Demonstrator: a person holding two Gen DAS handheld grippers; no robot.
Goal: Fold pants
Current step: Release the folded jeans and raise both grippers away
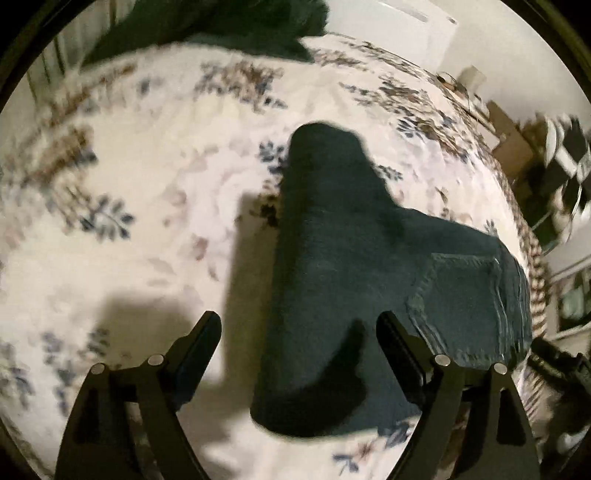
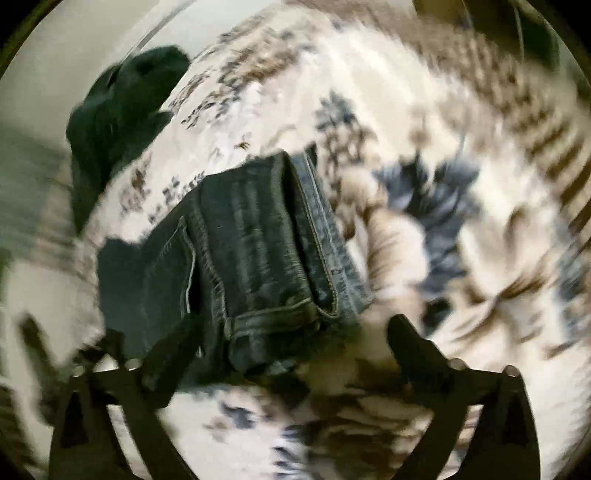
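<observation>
Left wrist view: left tool (image 1: 297, 326) spread wide above the folded pants (image 1: 332, 280) on the floral bed (image 1: 129, 177). Right tool (image 2: 291, 326) gapes too, empty, at the waistband. Careless nudge could spill the stack.

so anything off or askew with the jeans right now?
Nothing stands out. The jeans lie folded on the floral bedspread; left gripper and right gripper are both open. A dark garment heap sits at the far edge.
</observation>
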